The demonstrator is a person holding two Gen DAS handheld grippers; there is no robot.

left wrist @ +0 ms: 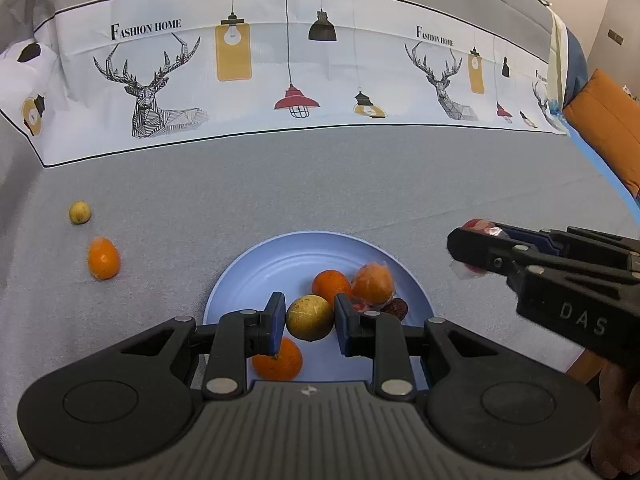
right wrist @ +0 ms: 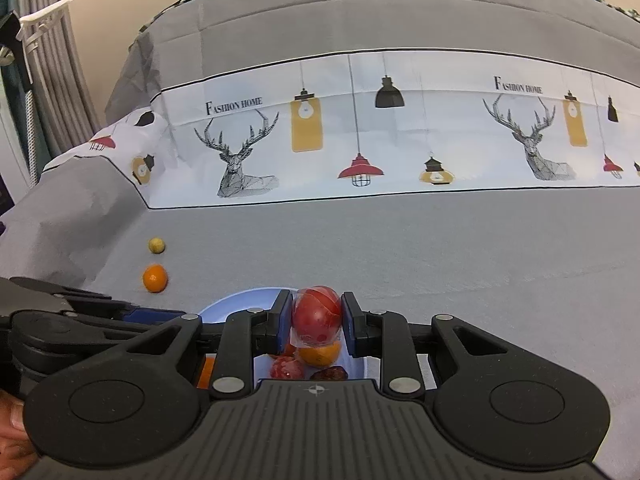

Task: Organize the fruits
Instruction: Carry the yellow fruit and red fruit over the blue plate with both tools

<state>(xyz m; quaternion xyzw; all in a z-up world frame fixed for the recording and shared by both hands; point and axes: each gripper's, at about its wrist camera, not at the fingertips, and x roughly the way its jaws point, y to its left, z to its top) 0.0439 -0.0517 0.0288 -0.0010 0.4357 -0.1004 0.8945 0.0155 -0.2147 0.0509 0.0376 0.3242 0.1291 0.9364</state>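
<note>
If released off-centre, risk of the wrapped red fruit [right wrist: 317, 316] rolling over the rim of the blue plate [left wrist: 256, 264] onto the grey cloth [left wrist: 360, 184]. Right gripper [right wrist: 316, 318]: clamped on that fruit, held above the plate. Left gripper [left wrist: 309, 322]: part open around the yellow-green fruit [left wrist: 309, 317]; contact not confirmed. Still off the plate: one orange [left wrist: 103, 258], one small yellow fruit [left wrist: 79, 212].

Left gripper [left wrist: 310, 322] at lower centre of its view, blue-padded jaws clamped on a round yellow-green fruit [left wrist: 309, 317]. Right gripper [right wrist: 316, 322] likewise low and central (jaws closed), pinching a plastic-wrapped red fruit [right wrist: 317, 316].
</note>
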